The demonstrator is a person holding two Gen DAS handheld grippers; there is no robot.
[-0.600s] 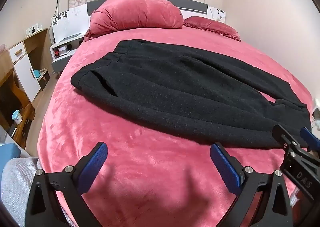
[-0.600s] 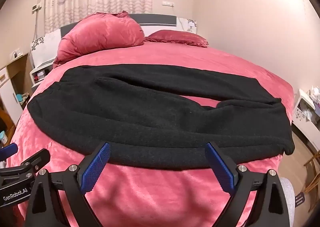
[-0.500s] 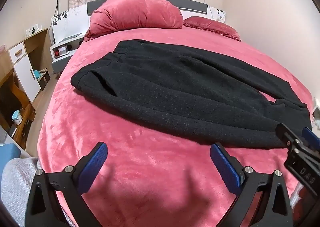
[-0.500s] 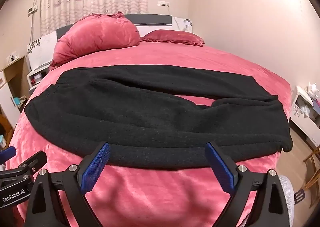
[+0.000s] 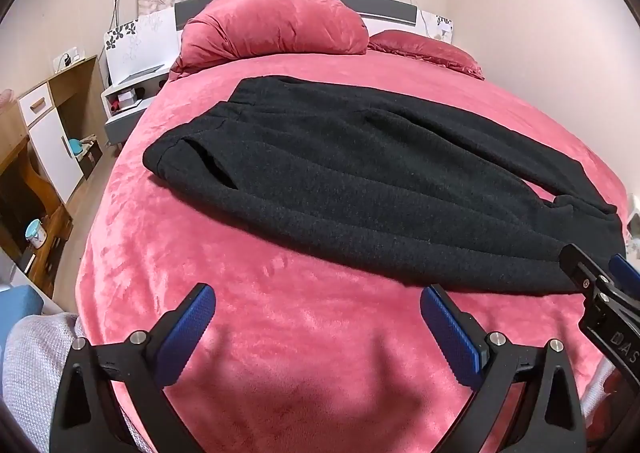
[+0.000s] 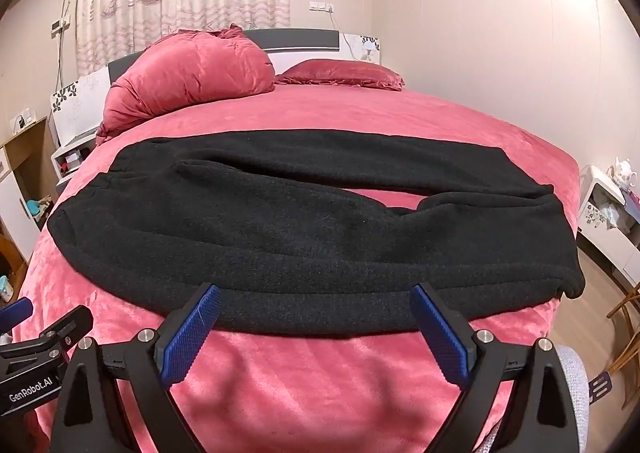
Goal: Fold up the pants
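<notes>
Black fleece pants (image 5: 360,181) lie flat across the red bedspread (image 5: 280,333), waistband at the left, leg cuffs at the right; they also show in the right wrist view (image 6: 312,237). My left gripper (image 5: 318,317) is open and empty, above the bedspread in front of the pants' near edge. My right gripper (image 6: 316,317) is open and empty, its fingertips at the near edge of the front leg. The right gripper shows at the right edge of the left wrist view (image 5: 600,293); the left gripper shows at the lower left of the right wrist view (image 6: 44,337).
A large red pillow (image 5: 276,25) and a flat red pillow (image 5: 428,53) lie at the headboard. A white nightstand (image 5: 128,101) and wooden cabinet (image 5: 44,141) stand left of the bed. A white side table (image 6: 608,213) stands at the right.
The right gripper has tilted upward, so the pants sit lower in its view and its fingertips now reach their near edge. The left gripper has barely moved.
</notes>
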